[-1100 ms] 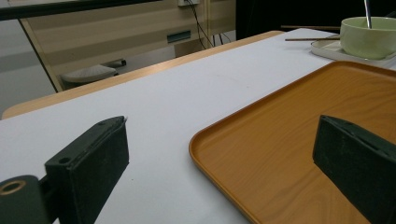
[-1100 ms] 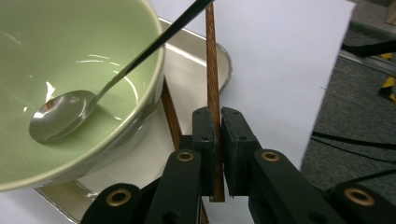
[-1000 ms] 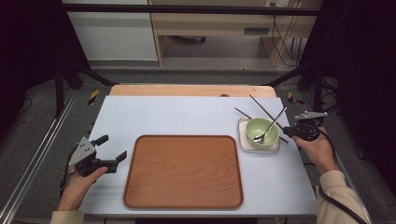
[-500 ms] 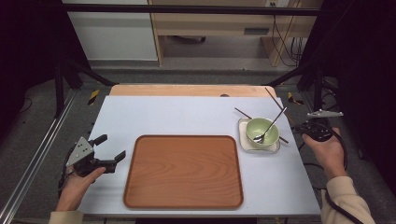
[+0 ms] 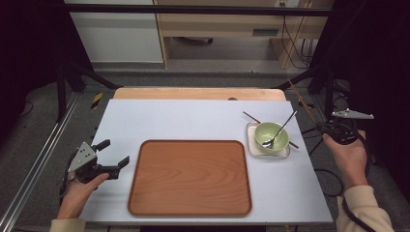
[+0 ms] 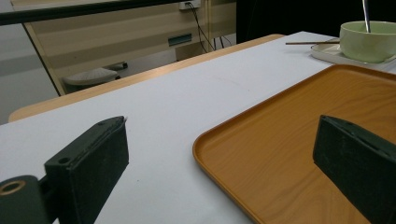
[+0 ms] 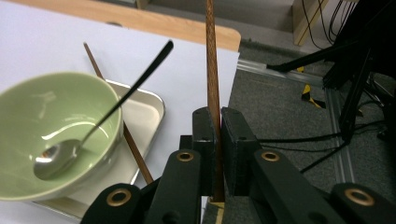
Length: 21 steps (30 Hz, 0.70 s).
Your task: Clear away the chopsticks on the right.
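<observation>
Clamping a chopstick (image 7: 213, 79), the right claw (image 7: 215, 140) hovers past the table edge (image 5: 309, 159).

Wooden tray (image 5: 190, 177) lying bare mid-table; spoon (image 5: 276, 136) leaning in green bowl (image 5: 270, 137) on small dish (image 5: 252, 145) nearby.

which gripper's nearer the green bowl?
Right. The right gripper, shut on a chopstick, is just past the bowl off the table's edge; the left gripper sits across the tray.
</observation>
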Available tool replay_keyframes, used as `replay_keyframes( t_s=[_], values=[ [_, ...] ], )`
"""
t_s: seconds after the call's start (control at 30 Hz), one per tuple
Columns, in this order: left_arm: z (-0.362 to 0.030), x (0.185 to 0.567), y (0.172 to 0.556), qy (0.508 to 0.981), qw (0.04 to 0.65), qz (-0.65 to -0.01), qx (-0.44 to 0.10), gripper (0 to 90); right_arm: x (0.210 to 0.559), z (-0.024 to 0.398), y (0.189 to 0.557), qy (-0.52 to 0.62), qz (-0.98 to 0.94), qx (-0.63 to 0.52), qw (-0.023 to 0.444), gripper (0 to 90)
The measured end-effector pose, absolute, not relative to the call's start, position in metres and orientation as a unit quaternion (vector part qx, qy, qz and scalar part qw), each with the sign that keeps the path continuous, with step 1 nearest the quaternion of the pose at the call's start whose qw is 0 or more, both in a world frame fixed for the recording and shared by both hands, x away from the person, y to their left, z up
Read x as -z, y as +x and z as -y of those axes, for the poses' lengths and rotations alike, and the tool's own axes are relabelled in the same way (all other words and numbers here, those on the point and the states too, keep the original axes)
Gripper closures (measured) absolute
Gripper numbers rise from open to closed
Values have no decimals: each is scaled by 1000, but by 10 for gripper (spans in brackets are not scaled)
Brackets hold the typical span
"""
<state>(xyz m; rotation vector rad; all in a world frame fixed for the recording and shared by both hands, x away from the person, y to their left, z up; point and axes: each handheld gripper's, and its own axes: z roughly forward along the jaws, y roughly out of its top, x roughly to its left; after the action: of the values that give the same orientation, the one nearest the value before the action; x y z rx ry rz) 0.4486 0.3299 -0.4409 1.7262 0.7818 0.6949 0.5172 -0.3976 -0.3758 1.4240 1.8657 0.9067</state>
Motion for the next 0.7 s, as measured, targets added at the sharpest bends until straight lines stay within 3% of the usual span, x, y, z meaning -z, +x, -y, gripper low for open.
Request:
replay_keyframes(
  t_s=[0.7],
  values=[
    [-331, 440, 448, 721, 534, -328, -293, 32, 340, 371, 500, 504, -705, -388, 314, 850]
  ],
)
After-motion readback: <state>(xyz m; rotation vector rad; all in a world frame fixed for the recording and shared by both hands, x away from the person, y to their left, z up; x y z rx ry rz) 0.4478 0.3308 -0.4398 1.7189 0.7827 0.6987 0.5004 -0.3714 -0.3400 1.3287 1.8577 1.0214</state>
